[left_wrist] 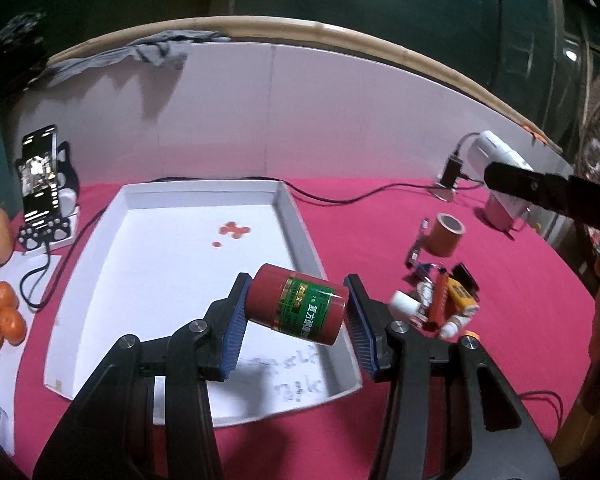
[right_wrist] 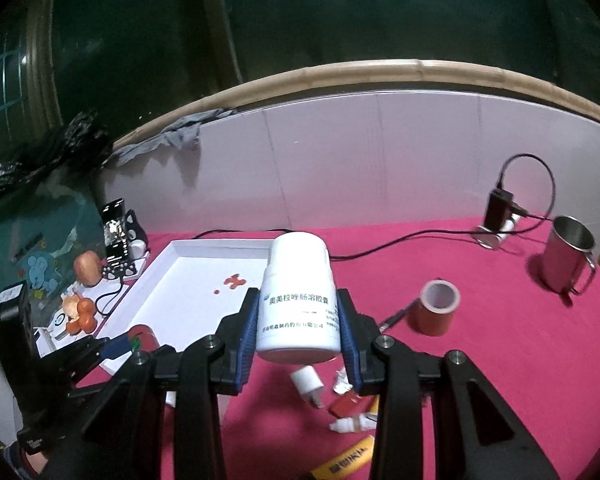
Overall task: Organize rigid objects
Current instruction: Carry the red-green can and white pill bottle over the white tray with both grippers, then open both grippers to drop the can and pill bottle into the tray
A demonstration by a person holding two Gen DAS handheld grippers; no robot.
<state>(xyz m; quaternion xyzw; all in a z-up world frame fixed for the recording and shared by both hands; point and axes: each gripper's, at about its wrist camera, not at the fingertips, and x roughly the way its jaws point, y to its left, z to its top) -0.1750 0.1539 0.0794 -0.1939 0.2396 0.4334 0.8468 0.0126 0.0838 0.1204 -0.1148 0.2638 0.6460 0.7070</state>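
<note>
My left gripper (left_wrist: 296,316) is shut on a red canister (left_wrist: 298,306) with a green label, held on its side above the right part of the white tray (left_wrist: 296,208). My right gripper (right_wrist: 298,322) is shut on a white pill bottle (right_wrist: 298,300), held upright above the red tablecloth just right of the tray (right_wrist: 160,268). In the right wrist view the left gripper with the red canister (right_wrist: 142,336) shows at the lower left. A pile of small items (left_wrist: 440,300) lies right of the tray; it also shows in the right wrist view (right_wrist: 340,404).
A brown tape roll (left_wrist: 444,234) (right_wrist: 436,312) stands on the cloth. A metal mug (right_wrist: 566,256) stands at the far right. A phone on a stand (left_wrist: 40,184) and oranges (left_wrist: 4,316) sit left of the tray. A black cable (left_wrist: 340,196) runs along the white back wall.
</note>
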